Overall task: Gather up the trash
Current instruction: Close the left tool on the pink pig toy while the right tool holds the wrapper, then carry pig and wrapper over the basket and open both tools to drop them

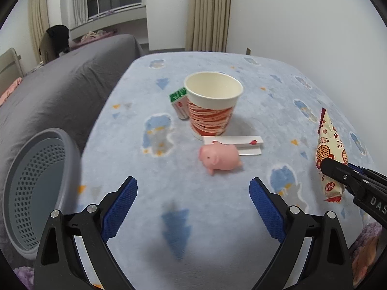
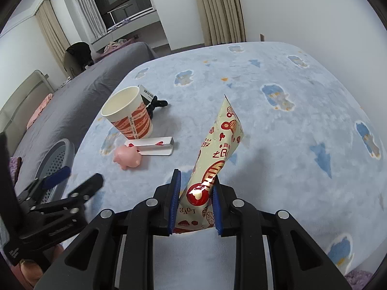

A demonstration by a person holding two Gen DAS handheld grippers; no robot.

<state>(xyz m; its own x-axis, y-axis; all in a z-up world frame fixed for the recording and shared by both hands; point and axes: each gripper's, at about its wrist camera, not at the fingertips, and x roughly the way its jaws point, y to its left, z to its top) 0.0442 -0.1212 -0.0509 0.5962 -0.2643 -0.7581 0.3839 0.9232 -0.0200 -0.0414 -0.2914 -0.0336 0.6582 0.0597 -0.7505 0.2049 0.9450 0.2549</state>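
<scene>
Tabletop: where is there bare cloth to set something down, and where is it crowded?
Free: the wide stretch right of the snack packet toward the wall, and the near strip between the pig toy and the left claw. Crowded: paper cup, pig toy and long white box cluster mid-table.

left gripper (image 1: 193, 193): a black plastic frame with triangular cut-outs is seen at the bottom of the left wrist view.
left fingers (image 1: 119, 207): blue pads with a fine mesh texture are carried on black arms.
left screws: round silver pivot heads are set at the finger bases.
right gripper (image 2: 196, 199): the same black frame fills the bottom of the right wrist view.
right pads (image 2: 174, 200): narrow blue textured strips are fitted.
markings: white letters "DAS" are printed on the black body at the right edge of the left wrist view.
</scene>
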